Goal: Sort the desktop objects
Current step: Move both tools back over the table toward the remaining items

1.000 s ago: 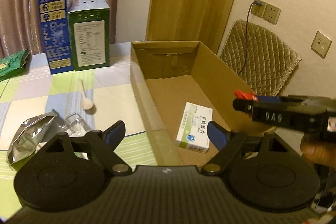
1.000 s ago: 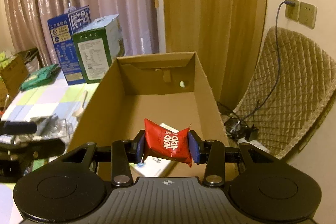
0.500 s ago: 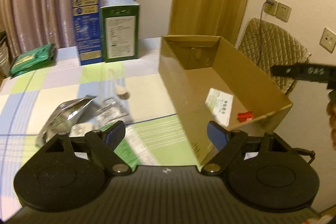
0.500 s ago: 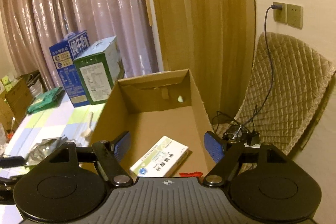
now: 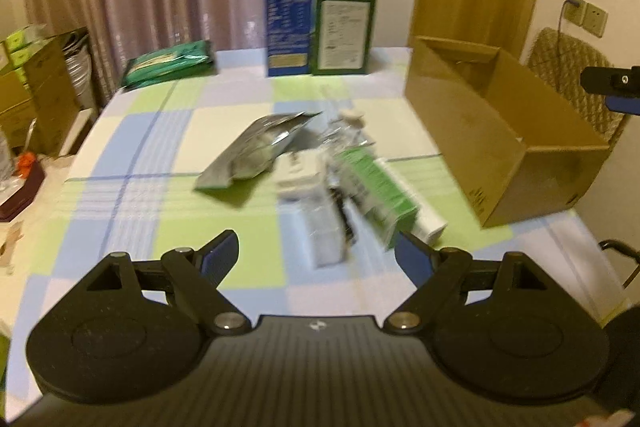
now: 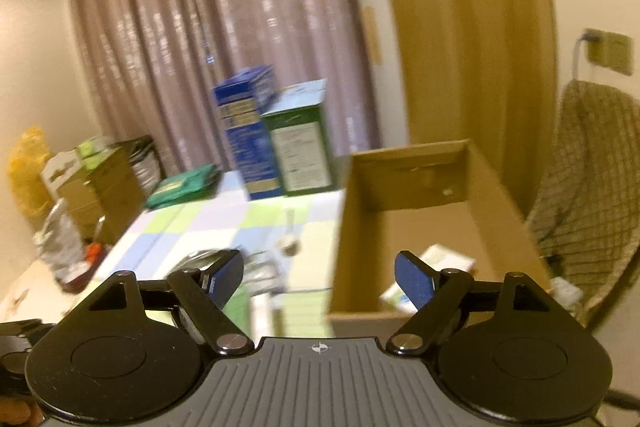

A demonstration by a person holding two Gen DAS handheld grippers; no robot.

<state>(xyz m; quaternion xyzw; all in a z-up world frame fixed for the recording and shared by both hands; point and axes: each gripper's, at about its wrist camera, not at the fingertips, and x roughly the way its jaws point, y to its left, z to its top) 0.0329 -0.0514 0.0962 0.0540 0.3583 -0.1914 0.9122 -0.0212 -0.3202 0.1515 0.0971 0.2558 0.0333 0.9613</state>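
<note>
L gripper (image 5: 316, 251) wide open, empty, w/ green box (image 5: 376, 187) mid-frame; R gripper (image 6: 318, 277) jaws just opened, empty, cardboard box (image 6: 404, 183) center-right.

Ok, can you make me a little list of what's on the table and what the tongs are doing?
left tongs: open, empty
right tongs: just opened, empty
cardboard box: on the table's right side
inside box: white medicine box
table middle: silver pouch, green and white boxes, blurred
table back: blue carton, green carton, both upright
</note>
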